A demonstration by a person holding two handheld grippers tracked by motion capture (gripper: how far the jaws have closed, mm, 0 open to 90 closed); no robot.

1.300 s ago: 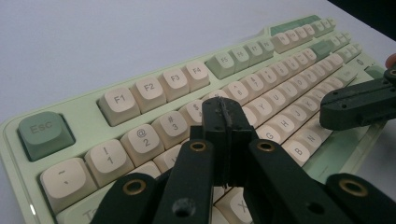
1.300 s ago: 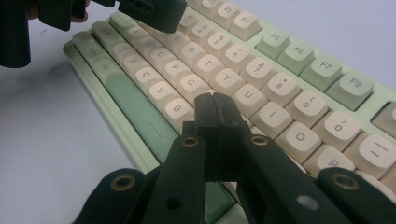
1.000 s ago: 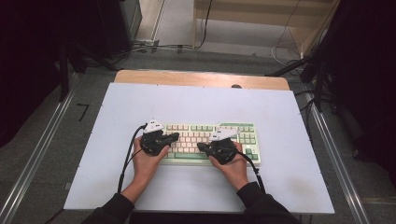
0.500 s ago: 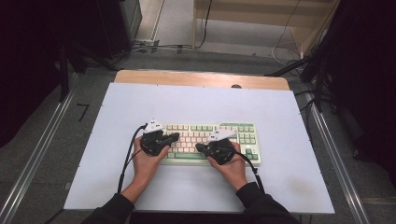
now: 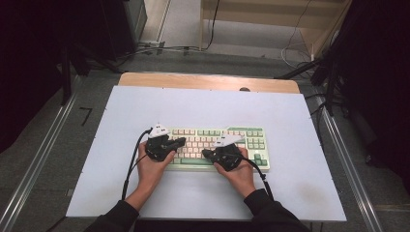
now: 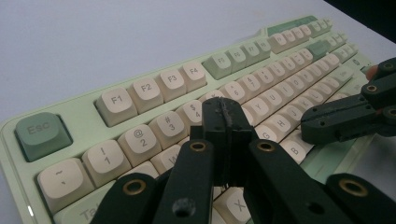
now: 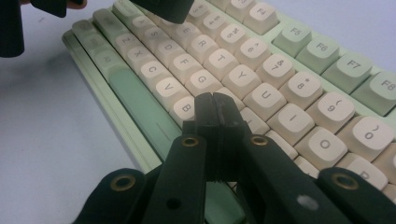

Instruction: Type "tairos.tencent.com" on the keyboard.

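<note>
The left gripper point(image 6: 224, 109) has its jaws pressed flat together with nothing between them, the tip poised over the left block of the keyboard point(image 5: 212, 137), above the letter keys just below the number row. The right gripper point(image 7: 215, 105) is clenched the same way and empty, its tip over the keyboard's bottom letter row, close to the B key point(image 7: 186, 108) and beside the long green space bar point(image 7: 140, 105). Whether either tip actually presses a key cannot be told.

Judging by this, the step in hand is typing with the closed tips used as single prodding fingers. The next move calls for a short straight push down onto one chosen key, kept narrow enough not to catch its neighbours, since the caps sit tight against each other.

In the high view both hands rest at the keyboard's near edge, the left hand point(image 5: 153, 164) and the right hand point(image 5: 238, 170), with a cable point(image 5: 133, 162) trailing back from the left gripper. The keyboard lies on a white table point(image 5: 300, 188), slightly toward the person's side. The two tips point toward each other over the keyboard's middle, so they could bump if both aim for central keys.
</note>
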